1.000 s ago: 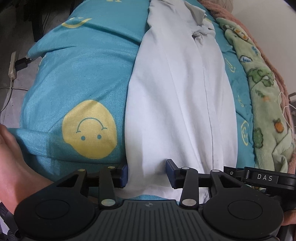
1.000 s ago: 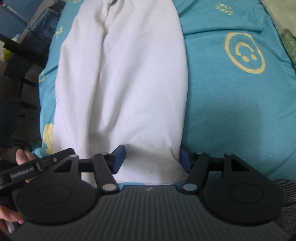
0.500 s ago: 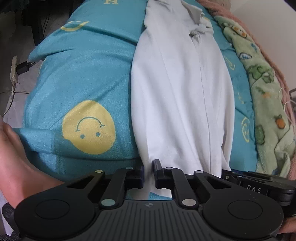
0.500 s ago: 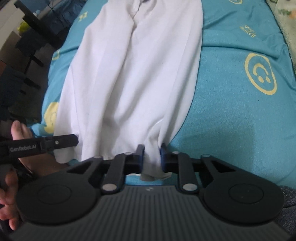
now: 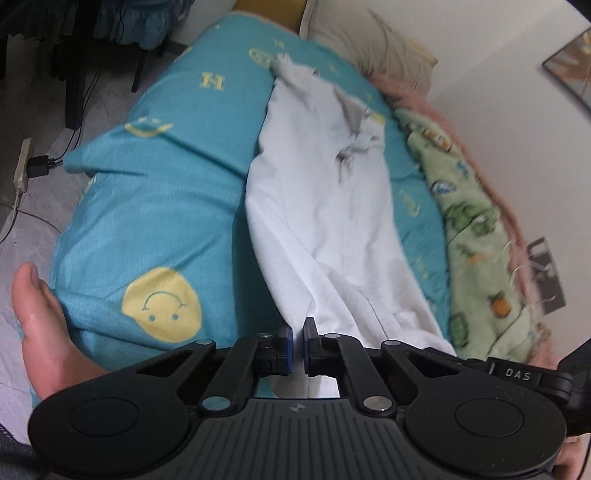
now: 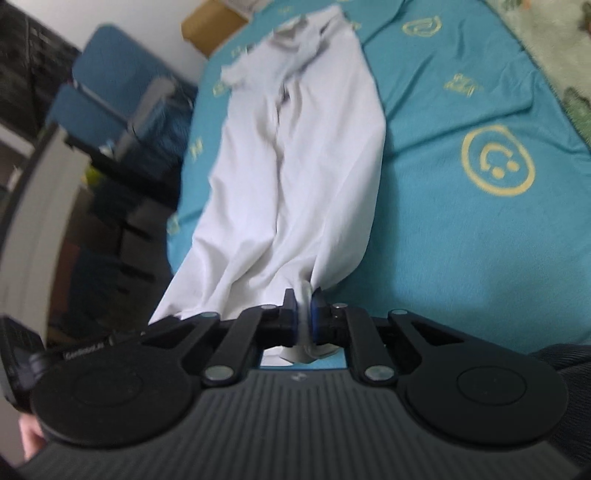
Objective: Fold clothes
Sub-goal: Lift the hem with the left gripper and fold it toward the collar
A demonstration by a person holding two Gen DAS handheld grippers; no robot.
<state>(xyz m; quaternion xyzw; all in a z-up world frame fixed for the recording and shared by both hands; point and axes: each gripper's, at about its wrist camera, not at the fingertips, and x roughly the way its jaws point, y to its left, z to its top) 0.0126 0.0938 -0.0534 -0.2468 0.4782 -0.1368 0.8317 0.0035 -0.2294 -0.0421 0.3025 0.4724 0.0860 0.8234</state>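
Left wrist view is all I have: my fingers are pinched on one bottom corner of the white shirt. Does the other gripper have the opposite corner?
Observer: Yes. The right gripper is shut on the white cotton shirt, with a bunch of hem sticking out behind its fingers.
Operator: What's on the far side of the bed from there?
Observer: Past the teal smiley-print bedsheet, a blue chair.
Operator: Anything else behind it?
Observer: A brown cardboard box at the head of the bed.
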